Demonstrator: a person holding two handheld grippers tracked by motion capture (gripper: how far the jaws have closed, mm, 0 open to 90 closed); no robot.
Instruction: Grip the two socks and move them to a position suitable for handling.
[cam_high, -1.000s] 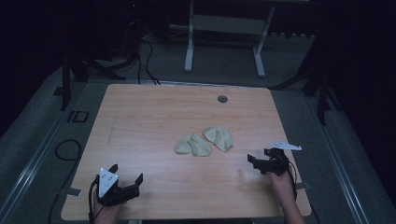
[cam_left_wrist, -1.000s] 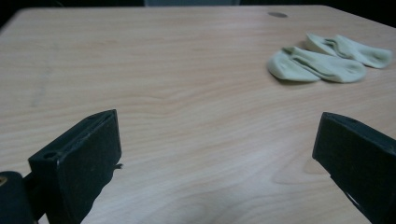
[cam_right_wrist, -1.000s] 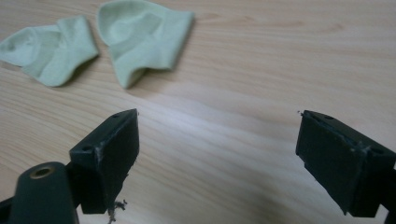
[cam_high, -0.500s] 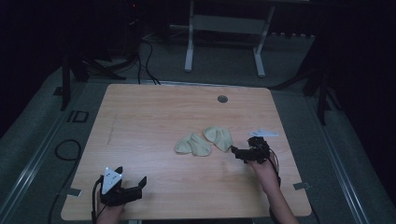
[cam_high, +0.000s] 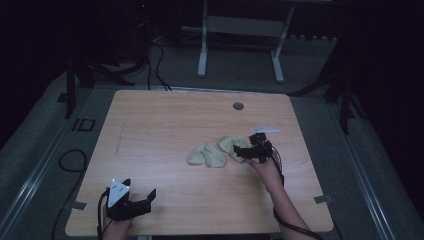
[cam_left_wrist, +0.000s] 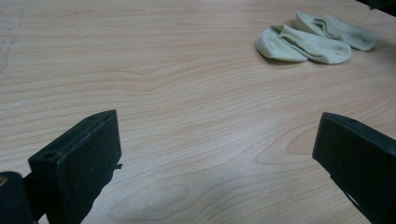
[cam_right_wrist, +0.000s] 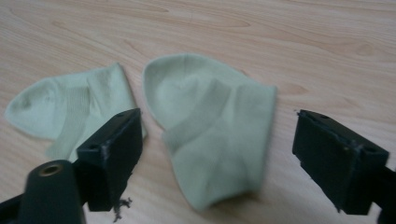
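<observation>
Right gripper (cam_high: 243, 151) hangs low over the worktop (cam_high: 165, 125) with its jaws spread wide and nothing between them, set at the right-hand sock (cam_high: 233, 146) of a pale green pair. In the right gripper view that sock (cam_right_wrist: 215, 140) lies flat in the gap between the two black jaws, its long axis running from the rounded toe at the far end to the open cuff nearest the camera, slightly slanted. The second sock (cam_right_wrist: 65, 112) lies just beside it on the left, its toe pointing away to the left, partly hidden behind the left jaw.

From above, the two socks sit side by side a little right of the worktop's middle, the left-hand one (cam_high: 206, 155) touching or nearly touching its partner; I cannot tell which. A small dark round fitting (cam_high: 238, 106) sits near the far edge.

Left gripper (cam_high: 142, 197) rests at the near left corner, jaws also wide apart and empty, well apart from the socks, which show far off at the upper right of its own view (cam_left_wrist: 303, 44).

Compared with a second ago, the right gripper has moved from the right edge inward and forward to the socks; the left has shifted slightly nearer the front edge. The socks have not moved.
</observation>
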